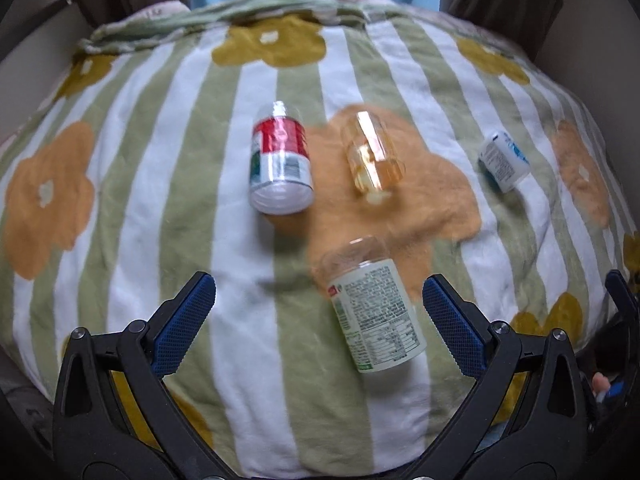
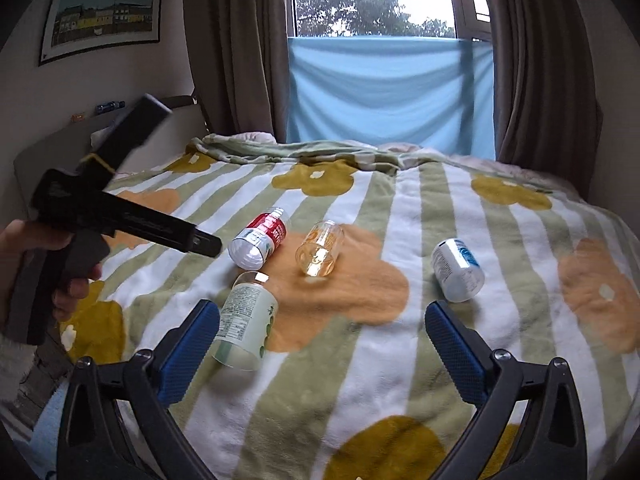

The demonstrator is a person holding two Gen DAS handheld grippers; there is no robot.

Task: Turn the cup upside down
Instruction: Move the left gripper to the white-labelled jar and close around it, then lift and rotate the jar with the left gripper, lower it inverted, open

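Note:
Several cups lie on their sides on a striped flower blanket [image 1: 120,208]. A green-labelled cup [image 1: 374,312] lies nearest, just ahead of my open, empty left gripper [image 1: 318,300]; it also shows in the right wrist view [image 2: 244,322]. A red-and-white cup [image 1: 280,160] [image 2: 262,242], a clear amber cup [image 1: 374,156] [image 2: 320,254] and a blue-and-white cup [image 1: 504,160] [image 2: 458,270] lie further off. My right gripper [image 2: 322,326] is open and empty above the blanket [image 2: 400,360], with the green-labelled cup by its left finger.
The left gripper's black body, held in a hand [image 2: 116,208], reaches in at the left of the right wrist view. Behind the bed are brown curtains [image 2: 236,48], a blue cloth [image 2: 388,92] under the window and a framed picture [image 2: 104,16].

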